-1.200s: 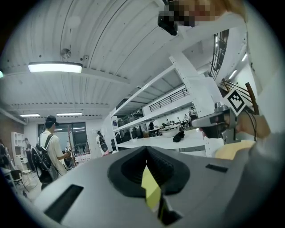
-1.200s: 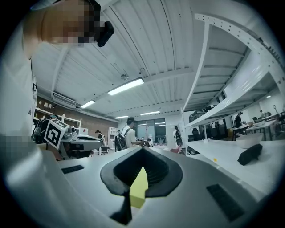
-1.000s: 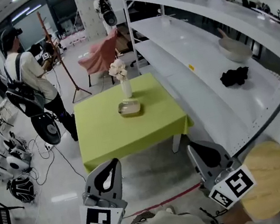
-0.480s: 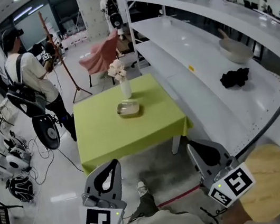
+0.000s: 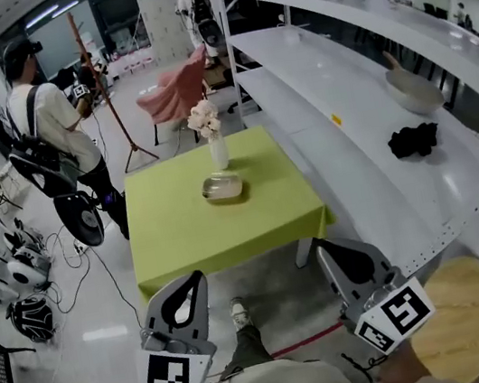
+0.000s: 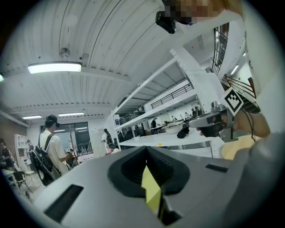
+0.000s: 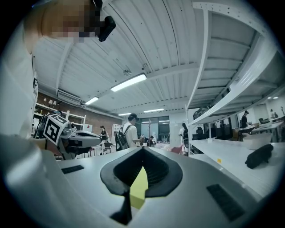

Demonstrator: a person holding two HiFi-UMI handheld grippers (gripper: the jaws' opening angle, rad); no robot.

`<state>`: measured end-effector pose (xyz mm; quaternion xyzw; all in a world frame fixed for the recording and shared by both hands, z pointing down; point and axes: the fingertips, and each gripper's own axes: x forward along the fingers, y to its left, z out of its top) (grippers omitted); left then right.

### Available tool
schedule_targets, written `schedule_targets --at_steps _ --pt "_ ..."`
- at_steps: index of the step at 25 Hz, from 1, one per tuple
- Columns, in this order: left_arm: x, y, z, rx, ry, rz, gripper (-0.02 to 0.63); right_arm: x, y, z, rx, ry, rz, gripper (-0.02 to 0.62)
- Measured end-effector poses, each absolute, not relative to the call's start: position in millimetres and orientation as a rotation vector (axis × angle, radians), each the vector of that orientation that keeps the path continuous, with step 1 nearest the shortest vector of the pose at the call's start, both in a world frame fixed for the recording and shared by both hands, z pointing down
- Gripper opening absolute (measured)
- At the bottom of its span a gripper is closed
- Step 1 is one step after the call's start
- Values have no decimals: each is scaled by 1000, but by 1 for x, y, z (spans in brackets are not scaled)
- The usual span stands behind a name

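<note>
Both grippers are held low in front of the person's body, pointing forward, a step short of a lime-green table (image 5: 180,242). My left gripper (image 5: 191,282) has its jaws pressed together with nothing between them, as the left gripper view shows (image 6: 146,150). My right gripper (image 5: 323,249) is likewise shut and empty in the right gripper view (image 7: 142,150). On the table stand a white vase of pale flowers (image 5: 215,141) and, just in front of it, a shallow dish (image 5: 222,186). Neither gripper touches anything.
Long white shelving (image 5: 353,134) runs along the right, carrying a bowl (image 5: 413,92) and a black cloth (image 5: 414,141). A person with a backpack (image 5: 41,115) stands far left beside floor gear (image 5: 30,316). A pink-draped chair (image 5: 177,89) sits behind the table; a round wooden stool (image 5: 456,315) is at lower right.
The person has stepped forward: a foot now shows below the grippers and the table sits slightly nearer. Both grippers keep their pose and stay shut.
</note>
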<state>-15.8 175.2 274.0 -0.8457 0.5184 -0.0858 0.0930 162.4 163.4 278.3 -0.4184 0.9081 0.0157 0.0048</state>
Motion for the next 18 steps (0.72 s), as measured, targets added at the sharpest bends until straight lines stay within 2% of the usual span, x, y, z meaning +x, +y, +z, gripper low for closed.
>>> schedule_targets --at_steps 18 --pt "-70 29 289 -2562 1553 -257 6 94 23 292 -1274 2935 -11 6"
